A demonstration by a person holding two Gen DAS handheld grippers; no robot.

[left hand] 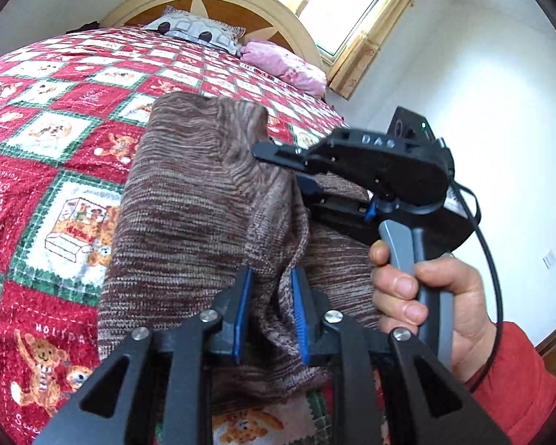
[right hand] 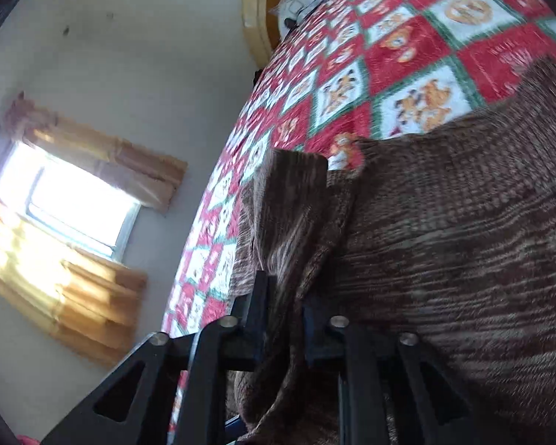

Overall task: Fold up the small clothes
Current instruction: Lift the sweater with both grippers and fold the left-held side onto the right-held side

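A brown marled knit garment [left hand: 189, 200] lies on the bed, with its right edge lifted. My left gripper [left hand: 270, 282] is shut on a bunched fold of that edge between its blue pads. My right gripper [left hand: 304, 178], held by a hand, is shut on the same edge a little farther up. In the right wrist view the knit garment [right hand: 444, 244] fills the right half, and my right gripper [right hand: 285, 296] pinches a raised fold of it. The view is tilted and blurred.
The bed is covered by a red, white and green holiday quilt [left hand: 55, 141]. A patterned pillow [left hand: 196, 31] and a pink cloth [left hand: 285, 65] lie by the wooden headboard [left hand: 218, 3]. A curtained window [right hand: 70, 204] is in the white wall beside the bed.
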